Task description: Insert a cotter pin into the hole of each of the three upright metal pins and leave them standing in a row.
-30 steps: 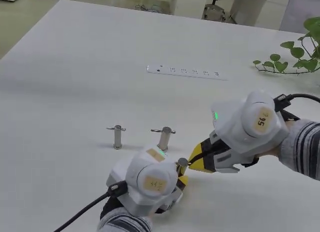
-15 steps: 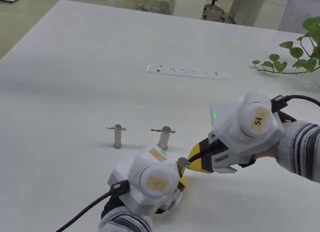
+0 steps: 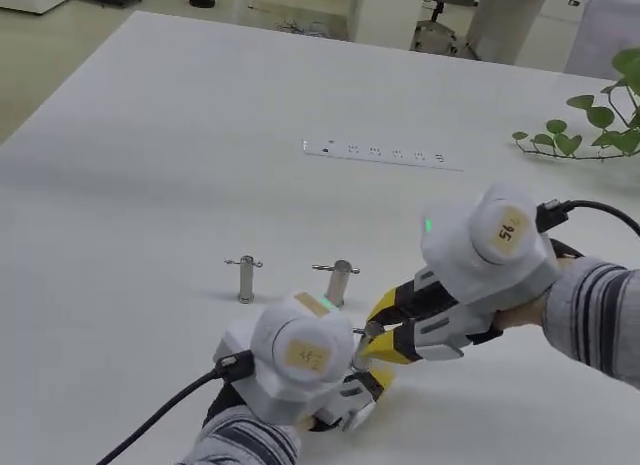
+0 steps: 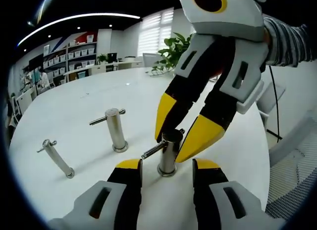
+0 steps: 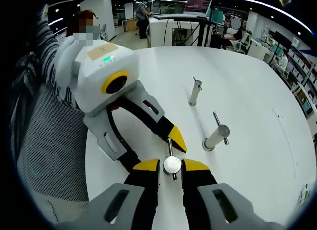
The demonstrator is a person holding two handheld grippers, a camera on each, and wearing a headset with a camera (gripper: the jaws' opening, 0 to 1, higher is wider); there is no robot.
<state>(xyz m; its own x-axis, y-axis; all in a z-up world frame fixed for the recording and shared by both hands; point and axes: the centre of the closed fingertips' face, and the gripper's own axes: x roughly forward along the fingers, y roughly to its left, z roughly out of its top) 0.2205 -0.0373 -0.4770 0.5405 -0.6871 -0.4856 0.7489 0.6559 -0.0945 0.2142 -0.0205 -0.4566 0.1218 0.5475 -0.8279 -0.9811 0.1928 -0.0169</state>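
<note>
Jaws of right gripper [image 5: 172, 166] clamp round head of nearest upright silver metal pin [image 4: 168, 155]. Through its hole sits thin wire cotter pin [image 4: 151, 152], sticking out one side. Jaws of left gripper [image 4: 167, 166] spread wide, yellow tips either side of same pin's base, apart from it. Pin stands on white worktop [image 3: 150, 165], toward near edge. Beside it in row, middle metal pin [image 3: 339, 283] and far-left metal pin [image 3: 246, 279], both upright, each with cotter pin through head. Toward far edge lies white power strip [image 3: 380, 153]; at far right corner, green leafy plant [image 3: 590, 125].
</note>
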